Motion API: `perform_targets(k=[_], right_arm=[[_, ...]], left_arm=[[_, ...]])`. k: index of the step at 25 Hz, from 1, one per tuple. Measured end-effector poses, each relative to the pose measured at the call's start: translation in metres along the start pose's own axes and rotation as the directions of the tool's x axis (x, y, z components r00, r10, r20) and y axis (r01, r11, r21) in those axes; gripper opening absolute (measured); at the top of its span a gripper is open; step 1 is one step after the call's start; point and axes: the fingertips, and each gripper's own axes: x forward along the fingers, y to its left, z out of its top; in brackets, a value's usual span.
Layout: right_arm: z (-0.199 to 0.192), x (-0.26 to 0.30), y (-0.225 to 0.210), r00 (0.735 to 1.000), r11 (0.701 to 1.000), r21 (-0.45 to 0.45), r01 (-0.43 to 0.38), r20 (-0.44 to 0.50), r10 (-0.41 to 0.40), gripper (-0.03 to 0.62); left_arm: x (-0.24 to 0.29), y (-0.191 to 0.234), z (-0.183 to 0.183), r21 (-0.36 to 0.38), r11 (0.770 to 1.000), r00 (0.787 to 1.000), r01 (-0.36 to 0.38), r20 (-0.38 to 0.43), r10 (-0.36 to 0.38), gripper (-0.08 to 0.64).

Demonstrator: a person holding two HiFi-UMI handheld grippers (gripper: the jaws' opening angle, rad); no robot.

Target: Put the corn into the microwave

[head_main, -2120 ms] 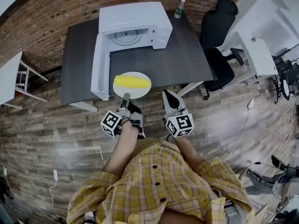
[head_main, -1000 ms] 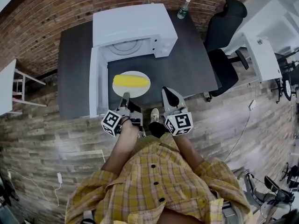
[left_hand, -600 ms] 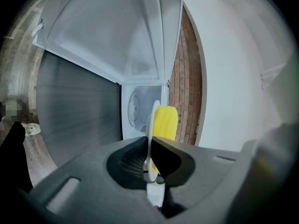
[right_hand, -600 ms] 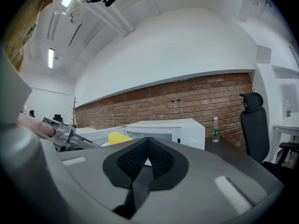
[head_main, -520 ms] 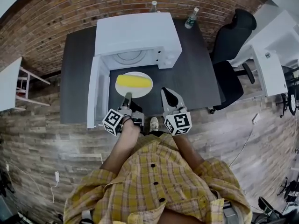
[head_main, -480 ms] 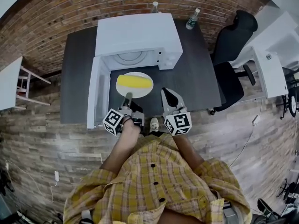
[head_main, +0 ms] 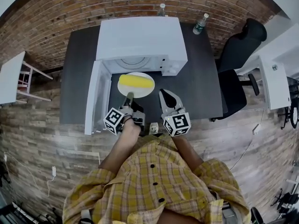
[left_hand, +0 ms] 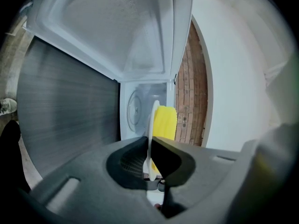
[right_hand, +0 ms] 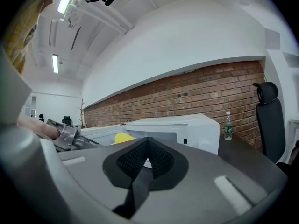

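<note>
A yellow corn cob (head_main: 136, 81) lies on a white plate (head_main: 140, 93). My left gripper (head_main: 129, 96) is shut on the plate's near rim and holds it just in front of the open white microwave (head_main: 140, 36). In the left gripper view the plate (left_hand: 151, 134) stands edge-on between the pads, with the corn (left_hand: 164, 122) to its right and the oven's turntable (left_hand: 134, 108) beyond. My right gripper (head_main: 164, 95) is shut and empty, to the right of the plate. In its own view the right gripper (right_hand: 147, 160) points at the microwave (right_hand: 187, 125).
The microwave door (head_main: 93, 97) swings out to the left over the dark table (head_main: 201, 83). Two water bottles (head_main: 200, 23) stand at the table's back edge by the brick wall. A black office chair (head_main: 240, 50) is on the right, a white side table (head_main: 11, 76) on the left.
Both grippers have moved forward toward the microwave, the left one carrying the plate and corn with it. The plate now sits close to the oven opening. Neither grip has changed.
</note>
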Motion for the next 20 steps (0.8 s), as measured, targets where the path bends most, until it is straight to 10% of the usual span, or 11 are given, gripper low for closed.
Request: perform_targets(k=[20], right_arm=[[-0.003, 0.035, -0.026, 0.999, 1.000, -0.022, -0.022, -0.031, 0.022, 0.003]], left_arm=[[0.061, 0.020, 0.033, 0.010, 0.999, 0.996, -0.051, 0.075, 0.050, 0.026]])
